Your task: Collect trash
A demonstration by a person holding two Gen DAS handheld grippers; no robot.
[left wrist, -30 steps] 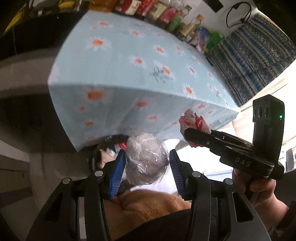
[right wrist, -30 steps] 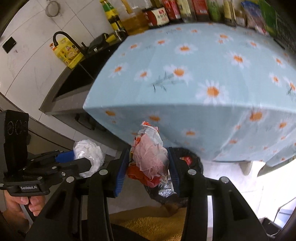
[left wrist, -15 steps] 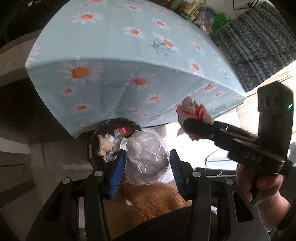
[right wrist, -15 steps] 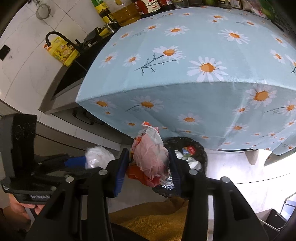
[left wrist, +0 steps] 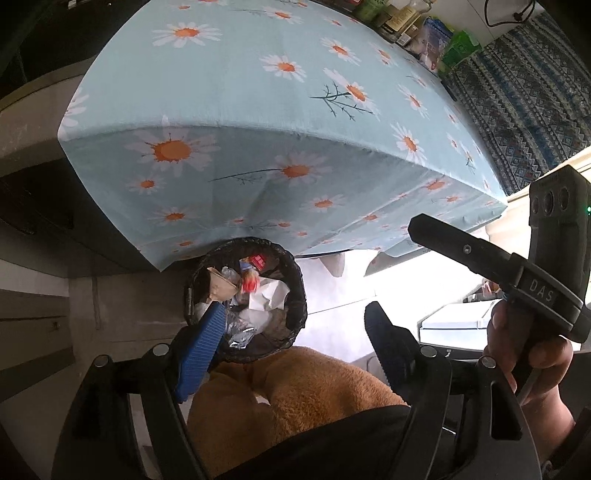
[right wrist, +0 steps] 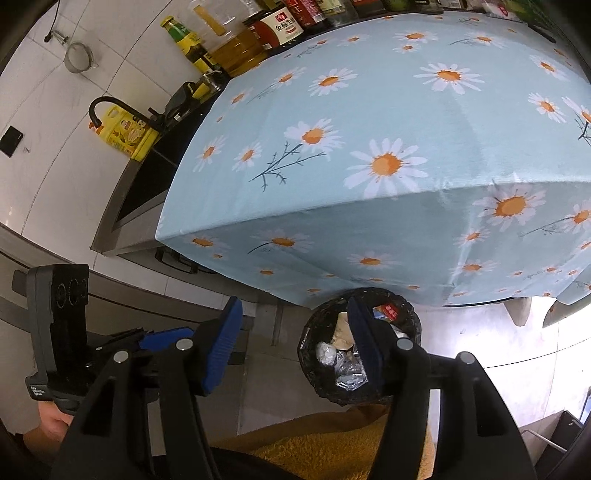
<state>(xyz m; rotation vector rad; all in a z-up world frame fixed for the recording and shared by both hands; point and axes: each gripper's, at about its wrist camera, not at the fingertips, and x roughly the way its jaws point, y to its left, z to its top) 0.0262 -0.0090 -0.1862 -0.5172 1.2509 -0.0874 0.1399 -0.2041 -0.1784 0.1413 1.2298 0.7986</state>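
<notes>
A round bin with a black liner (left wrist: 291, 273) (right wrist: 408, 308) stands on the floor by the table's edge, holding crumpled paper, wrappers and plastic. Above its near rim, my left gripper (left wrist: 291, 343) has its jaws opening with nothing between the blue pads. A clear plastic wad (left wrist: 240, 330) (right wrist: 325, 352) lies in the bin, and a red and white wrapper (left wrist: 250, 283) shows blurred over the pile. My right gripper (right wrist: 293, 343) also has its jaws opening and holds nothing; its right finger overlaps the bin. Each gripper appears in the other's view: right gripper (left wrist: 421, 228), left gripper (right wrist: 166, 338).
The table under a light blue daisy cloth (left wrist: 258, 110) (right wrist: 406, 129) overhangs the bin. Bottles (right wrist: 273, 27) line its far edge. A sink with a black faucet (right wrist: 101, 107) and a yellow jug (right wrist: 127, 134) lie to the left. Orange fleece legs (left wrist: 295, 398) fill the bottom.
Both grippers have opened. The clear plastic wad has left the left jaws and the red and white wrapper the right jaws; both have dropped towards the bin. Both views now look further down onto the bin.
</notes>
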